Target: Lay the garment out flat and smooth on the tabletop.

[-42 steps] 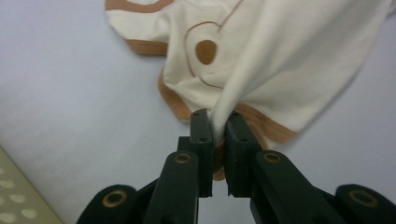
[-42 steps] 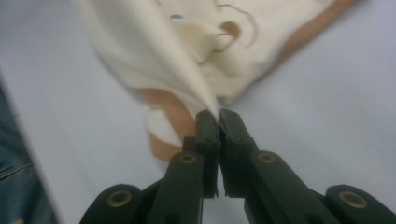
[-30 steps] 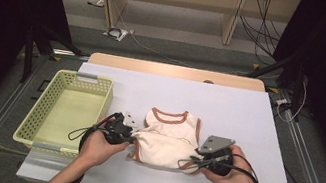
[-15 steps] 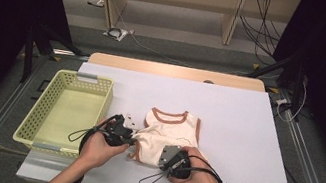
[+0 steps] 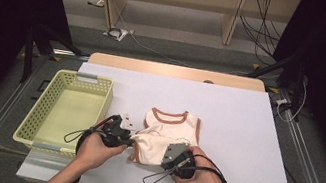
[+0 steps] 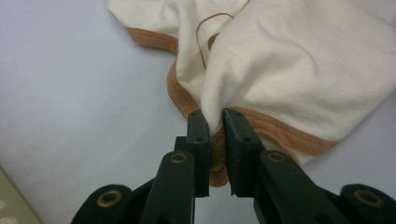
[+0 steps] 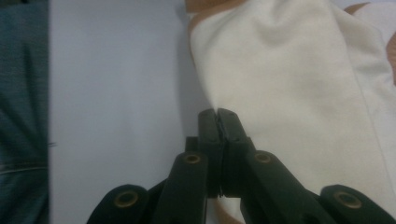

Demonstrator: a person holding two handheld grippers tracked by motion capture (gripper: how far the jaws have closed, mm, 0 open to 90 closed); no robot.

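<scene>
A small cream shirt (image 5: 169, 128) with brown trim lies folded near the front of the white table (image 5: 245, 131). My left gripper (image 5: 131, 139) is at its left side. In the left gripper view this gripper (image 6: 214, 119) is shut on a bunched fold of the shirt (image 6: 303, 70) beside the brown hem. My right gripper (image 5: 167, 149) is at the shirt's front edge. Its jaws have just been closing. In the right gripper view the gripper (image 7: 217, 112) stands pressed together, with the edge of the shirt (image 7: 289, 84) running into the seam between its jaws.
A pale green plastic basket (image 5: 47, 101) stands at the table's left edge, close to my left hand. A wooden shelf unit and loose cables are on the floor behind the table. A strip of denim (image 7: 23, 116) lies beyond the table's front edge.
My right hand has moved left from the shirt's right side to its front edge, and its jaws have shut there. The left gripper has kept its hold in place.
</scene>
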